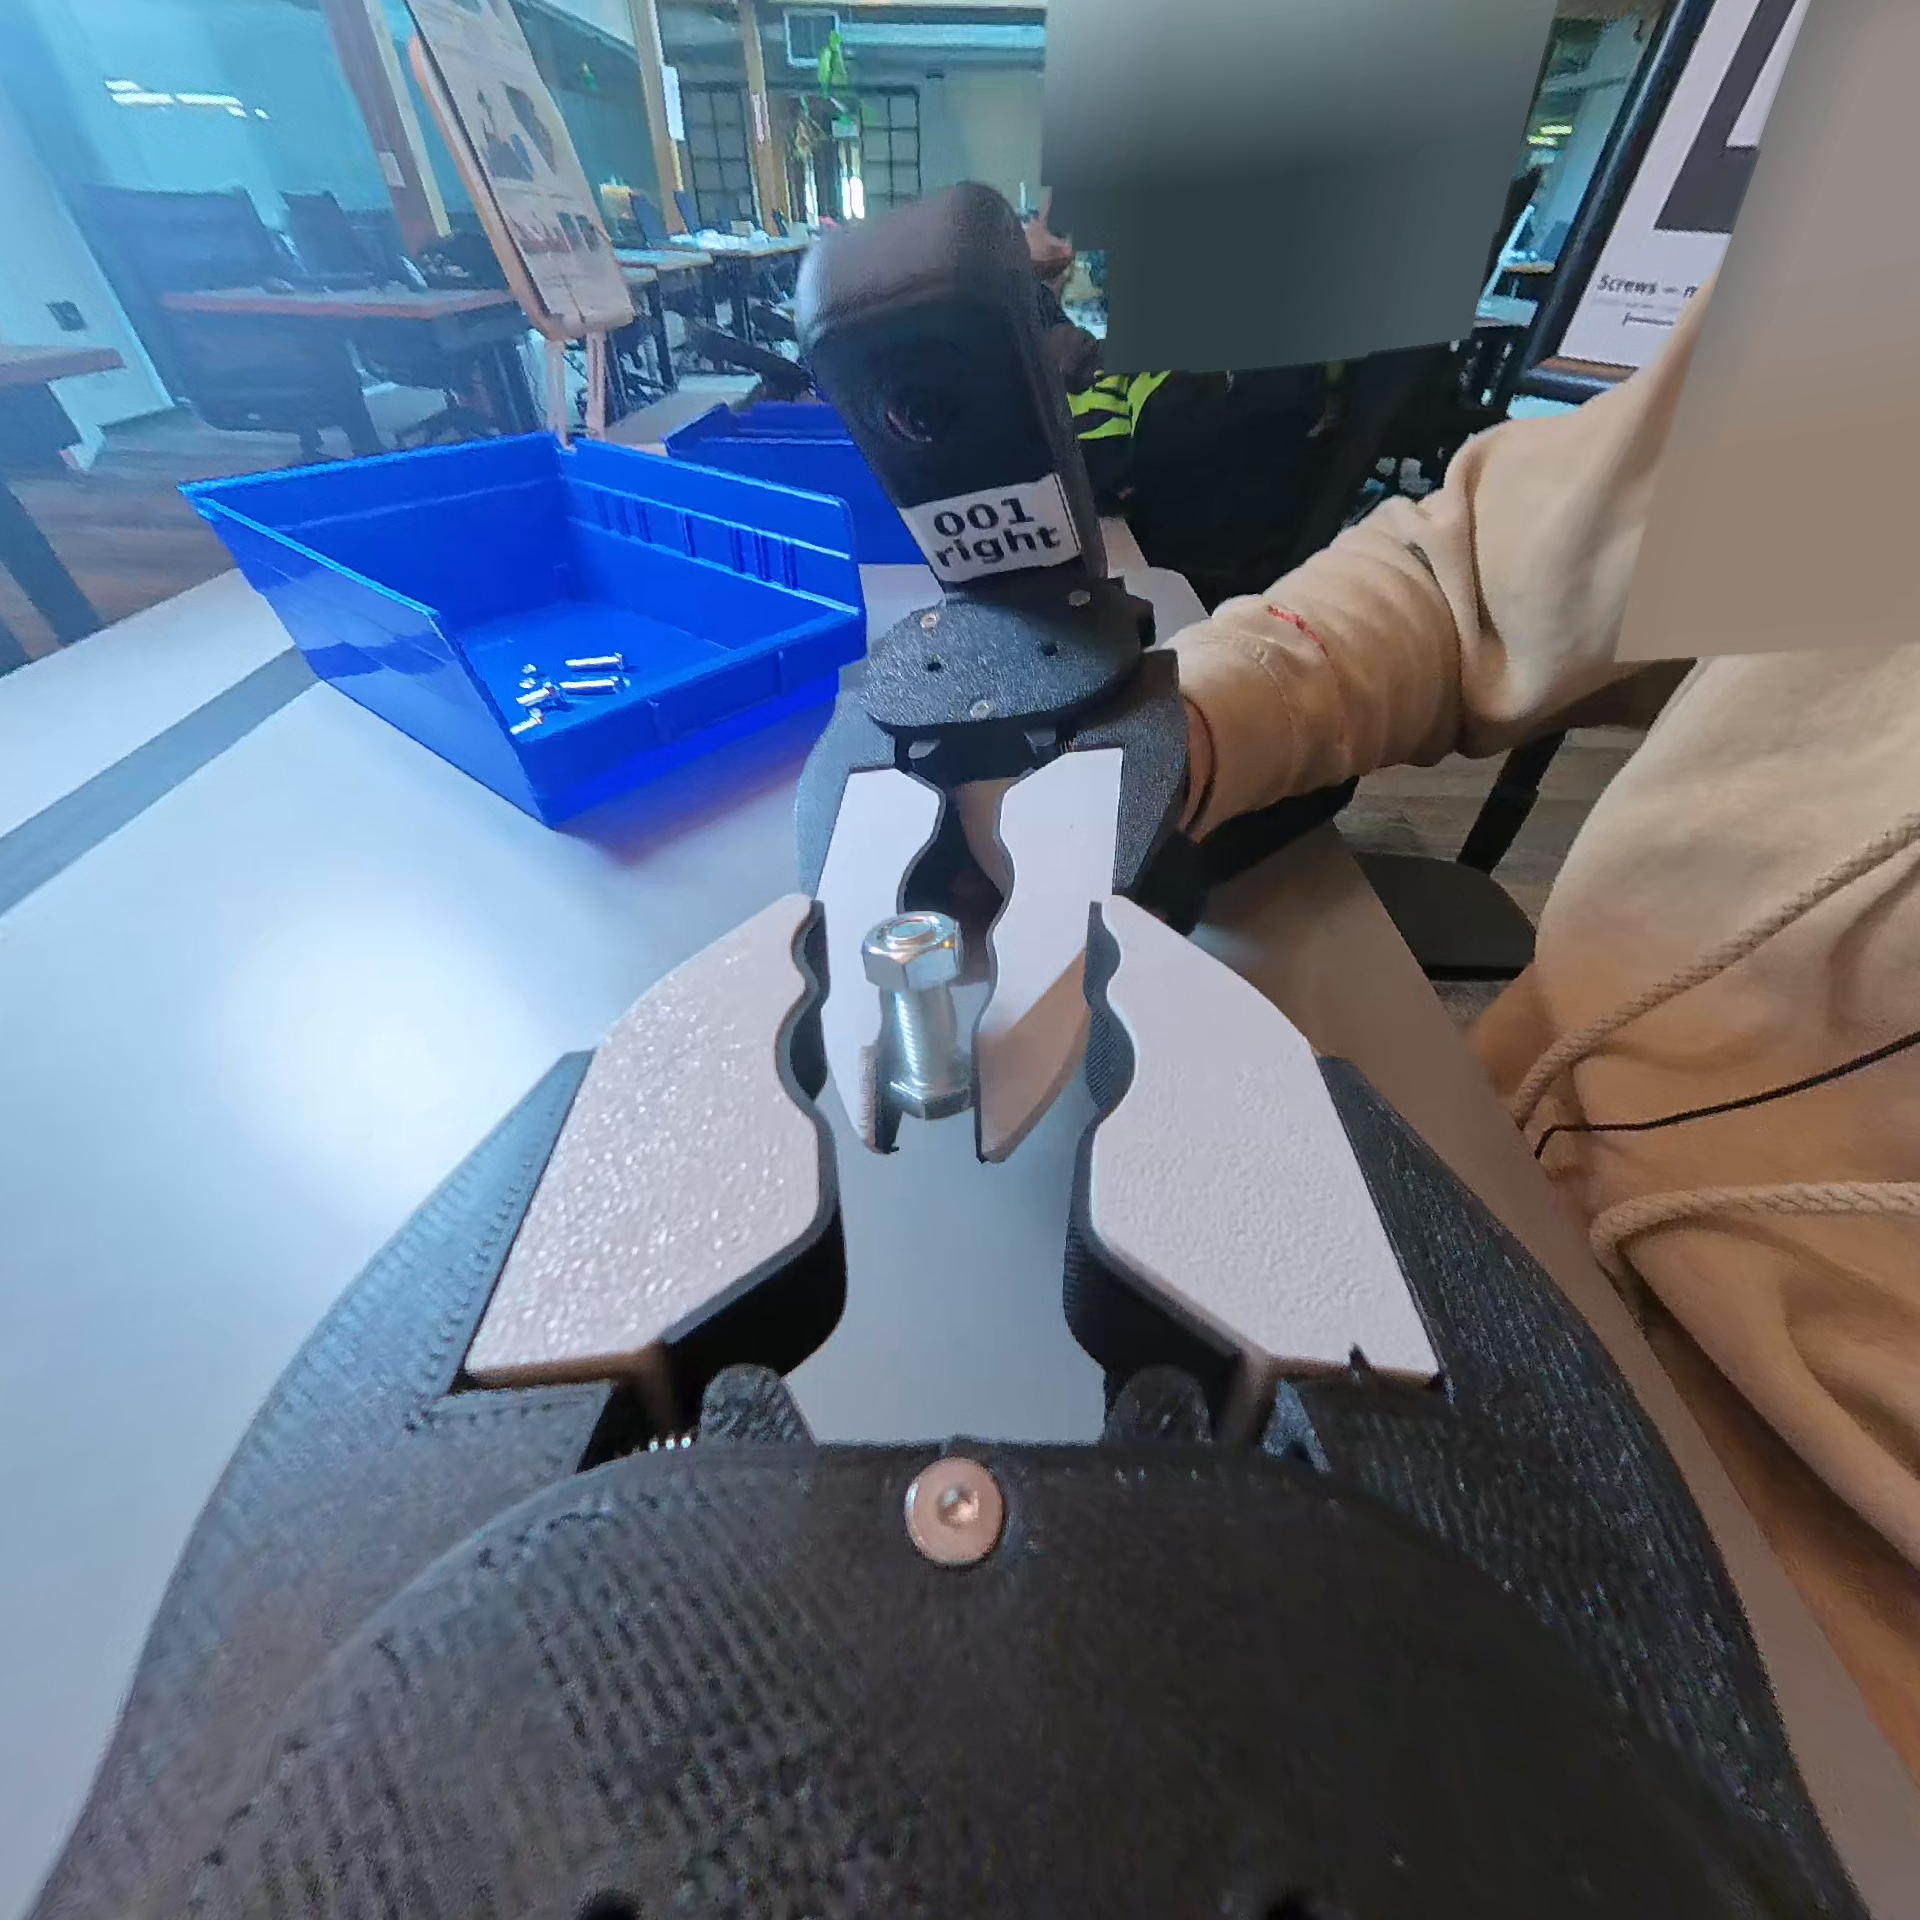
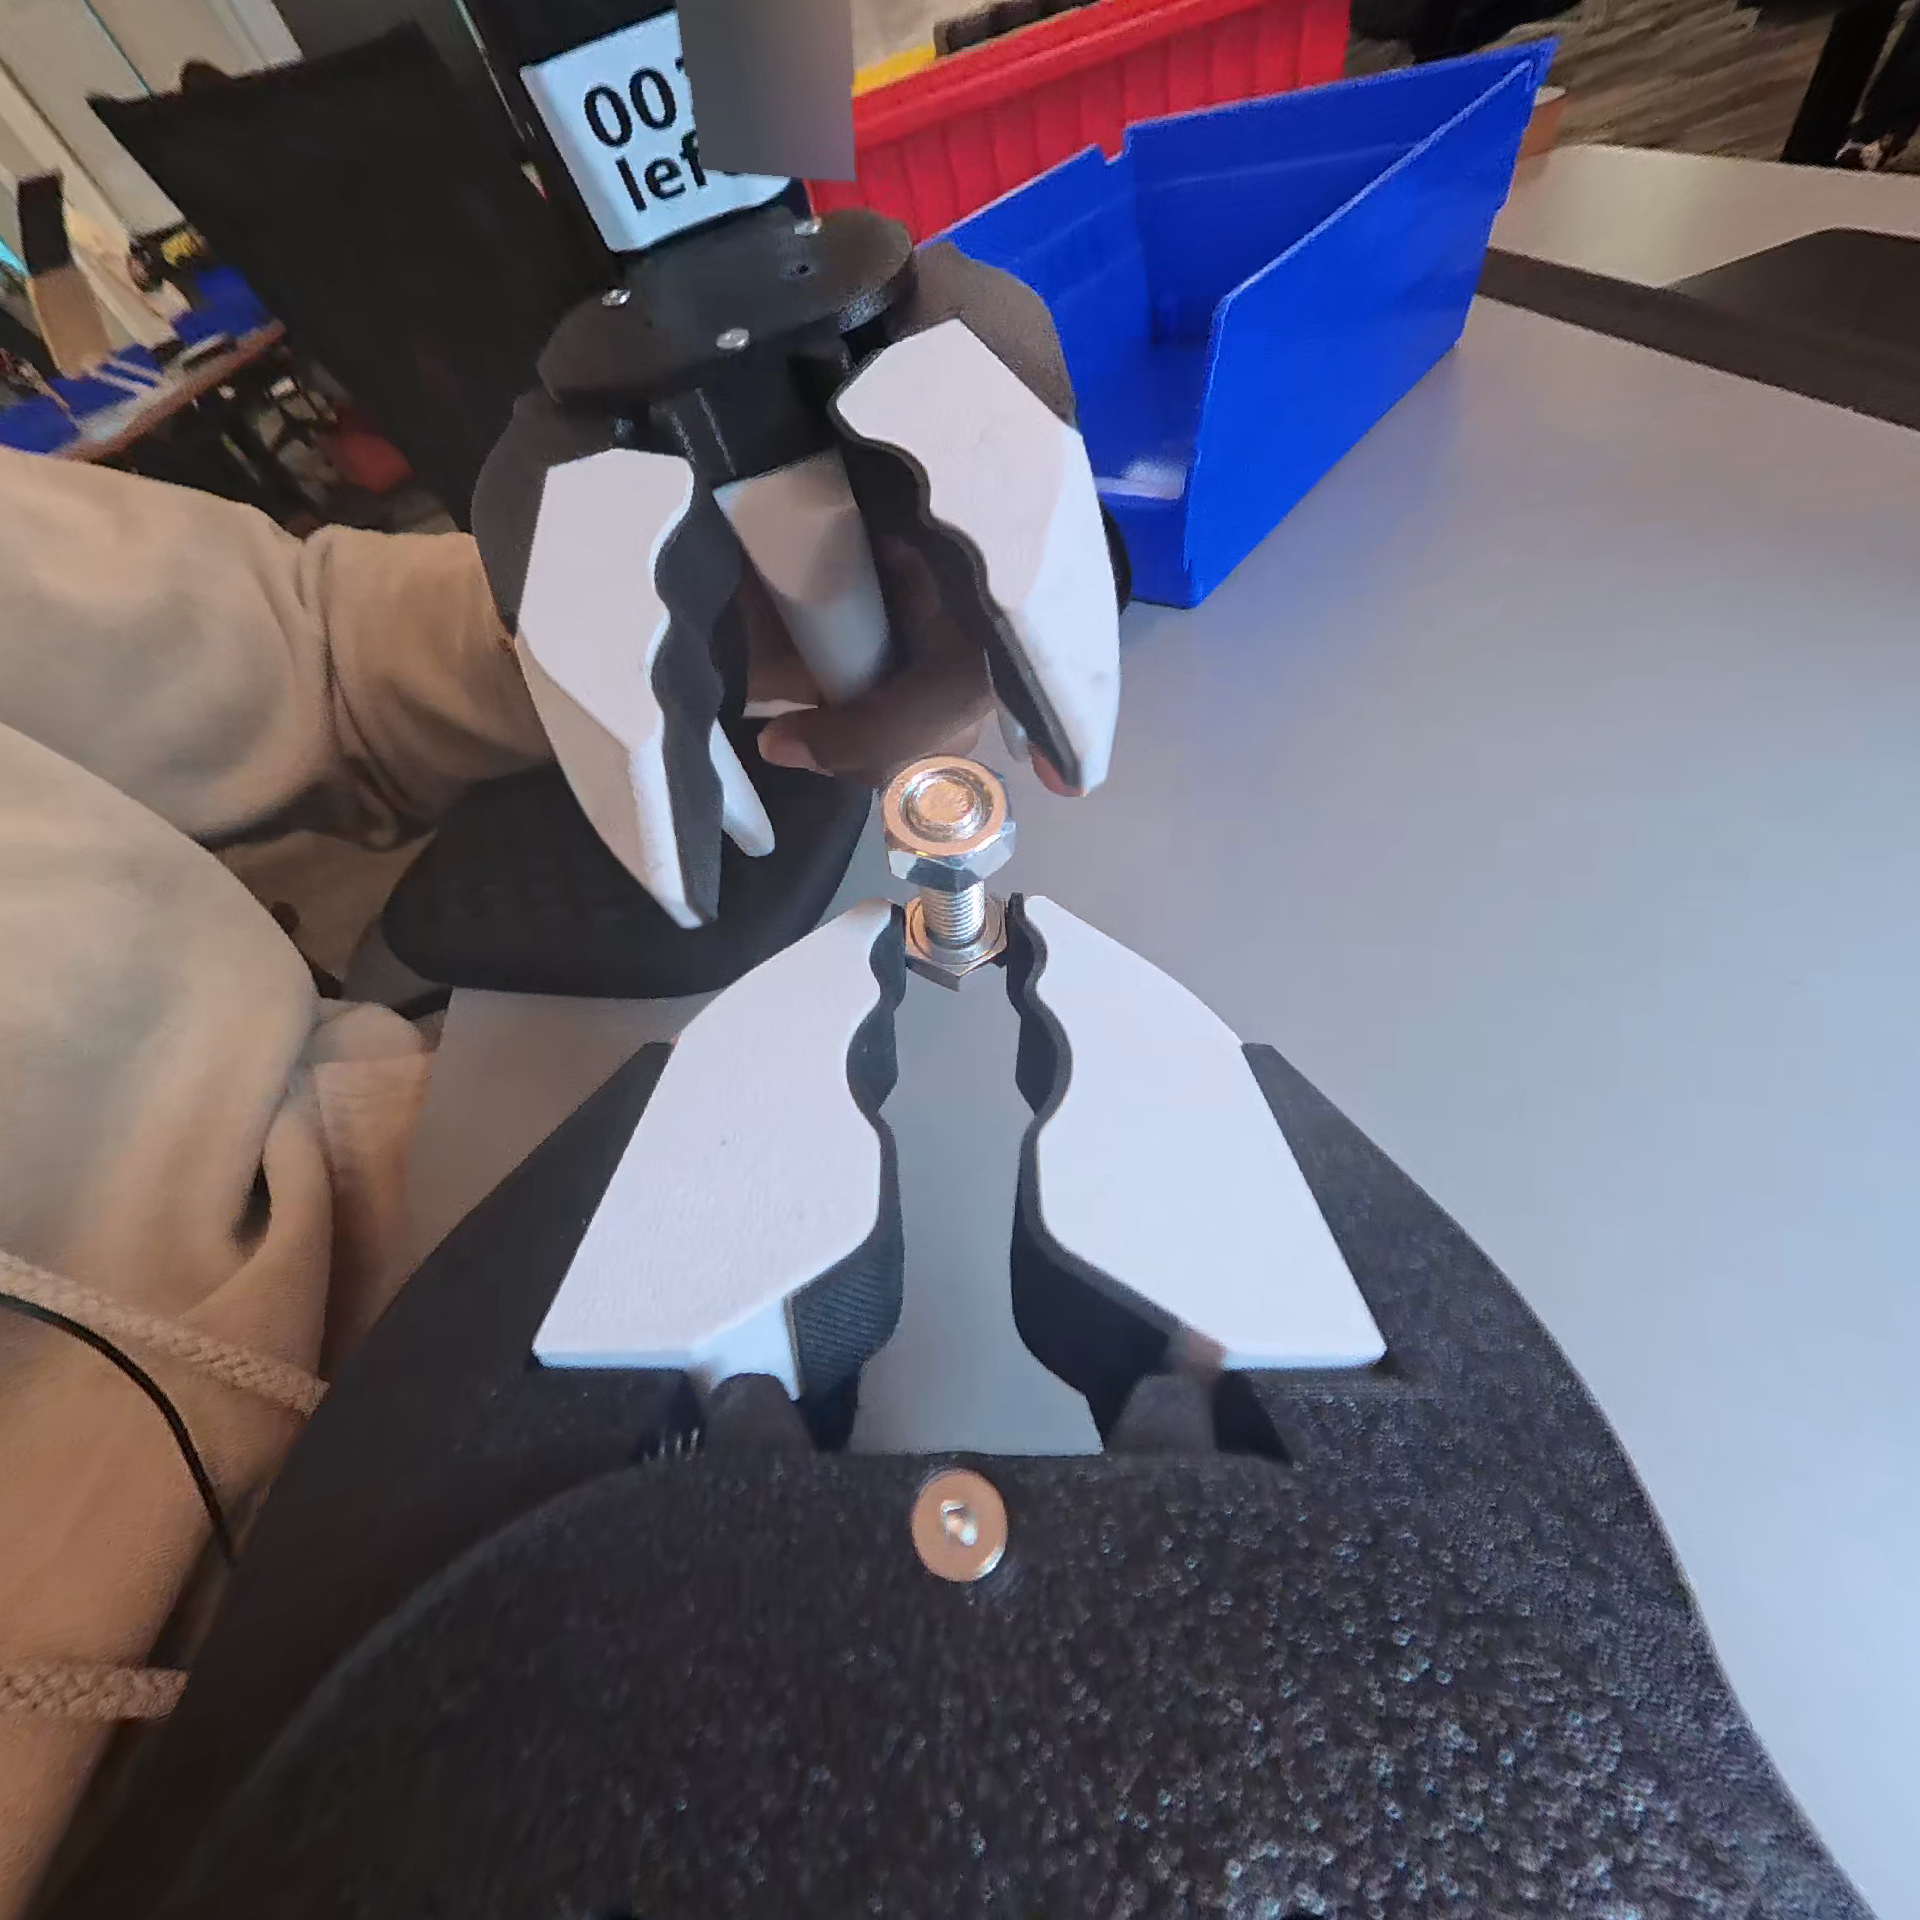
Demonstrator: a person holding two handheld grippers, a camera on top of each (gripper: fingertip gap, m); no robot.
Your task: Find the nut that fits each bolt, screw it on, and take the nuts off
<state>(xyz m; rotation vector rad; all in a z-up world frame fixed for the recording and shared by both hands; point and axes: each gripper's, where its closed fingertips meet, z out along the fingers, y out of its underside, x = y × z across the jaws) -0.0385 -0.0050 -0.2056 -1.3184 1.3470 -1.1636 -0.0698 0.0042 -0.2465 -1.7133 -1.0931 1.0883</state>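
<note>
Since the silver threaded steel bolt [image 2: 948, 914] is held upright, its long axis is judged to run roughly vertical, crossing both sets of tongs. Its lower hex end is clamped between the tips of the right gripper [image 2: 954, 935]. A silver hex piece [image 2: 945, 821] sits at the top end and is taken to be the nut, though nut and head cannot be told apart for sure. The left gripper [image 1: 956, 914] is spread apart, its tips either side of that top hex, not touching. It is the nearer one for turning. The bolt is carried just over the pale grey table [image 1: 312, 1039], near the edge by the person. A blue plastic bin [image 1: 665, 769] holding small bolts is set well apart toward the far side.
</note>
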